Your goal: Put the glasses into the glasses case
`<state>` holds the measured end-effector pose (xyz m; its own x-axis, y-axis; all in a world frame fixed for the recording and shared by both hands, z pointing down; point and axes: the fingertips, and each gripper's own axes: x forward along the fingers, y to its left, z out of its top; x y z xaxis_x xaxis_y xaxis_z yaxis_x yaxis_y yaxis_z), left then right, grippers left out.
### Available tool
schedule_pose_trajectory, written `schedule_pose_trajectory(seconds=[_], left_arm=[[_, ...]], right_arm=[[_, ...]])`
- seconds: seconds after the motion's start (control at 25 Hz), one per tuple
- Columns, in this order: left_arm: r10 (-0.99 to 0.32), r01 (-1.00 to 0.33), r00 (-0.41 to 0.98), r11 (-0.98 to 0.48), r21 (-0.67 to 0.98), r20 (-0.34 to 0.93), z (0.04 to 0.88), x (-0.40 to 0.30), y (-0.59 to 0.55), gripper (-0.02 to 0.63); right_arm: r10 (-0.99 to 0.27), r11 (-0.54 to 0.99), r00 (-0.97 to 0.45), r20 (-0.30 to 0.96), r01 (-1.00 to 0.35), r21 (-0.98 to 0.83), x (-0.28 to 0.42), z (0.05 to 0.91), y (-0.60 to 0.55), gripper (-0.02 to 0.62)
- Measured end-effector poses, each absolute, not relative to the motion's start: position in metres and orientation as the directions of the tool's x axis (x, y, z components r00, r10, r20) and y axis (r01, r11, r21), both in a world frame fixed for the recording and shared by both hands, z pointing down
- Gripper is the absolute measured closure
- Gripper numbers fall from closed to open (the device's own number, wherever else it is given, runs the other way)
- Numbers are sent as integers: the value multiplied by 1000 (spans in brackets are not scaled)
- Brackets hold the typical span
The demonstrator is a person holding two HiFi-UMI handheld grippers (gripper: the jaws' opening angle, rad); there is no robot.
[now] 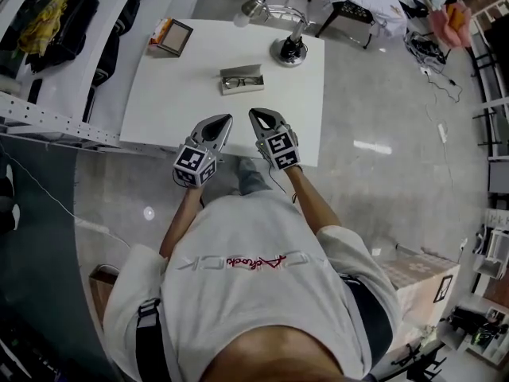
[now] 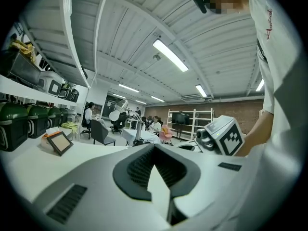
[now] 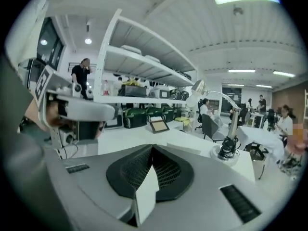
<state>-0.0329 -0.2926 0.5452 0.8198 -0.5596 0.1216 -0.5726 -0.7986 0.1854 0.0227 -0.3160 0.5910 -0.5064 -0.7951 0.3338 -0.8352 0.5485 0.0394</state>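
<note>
Currently glasses (image 1: 238, 81) lying inside open grey rectangular glasses case (image 1: 242, 70), mid smooth white square surface (image 1: 175, 102). Left tongs (image 1: 227, 120) and right tongs (image 1: 254, 114) hovering side by side over near edge, both pressing shut, gripping nothing. Head view alone showing case. Gripper views revealing ribbed dark pads (image 2: 139, 167), small slanted frame (image 2: 58, 142), round-based desk lamp (image 3: 227, 150).

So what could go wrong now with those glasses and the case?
The left tongs and right tongs are shut, short of the case; unopened, they might just shove it. The glasses look thin, so a hard pinch could bend them. The lamp stands near the case; a wide swing might hit it.
</note>
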Motion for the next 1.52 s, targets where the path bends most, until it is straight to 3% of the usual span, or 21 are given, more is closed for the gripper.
schedule_pose_trajectory(seconds=[0.24,0.56,1.52], left_arm=[[-557,-571,821,-798,194,126,546,-35,-263,597],[-564,-578,816,-791,200,128,551,-38,-236,597],[-585,-592,806,-788,170,93,529,38,-91,597]], right_arm=[[-857,472,-472,206,-880,-54,18,567,-275,584],[-848,499,-478,230,-866,37,17,565,-242,586],[-863,492,-479,162,-869,55,84,526,-95,588]])
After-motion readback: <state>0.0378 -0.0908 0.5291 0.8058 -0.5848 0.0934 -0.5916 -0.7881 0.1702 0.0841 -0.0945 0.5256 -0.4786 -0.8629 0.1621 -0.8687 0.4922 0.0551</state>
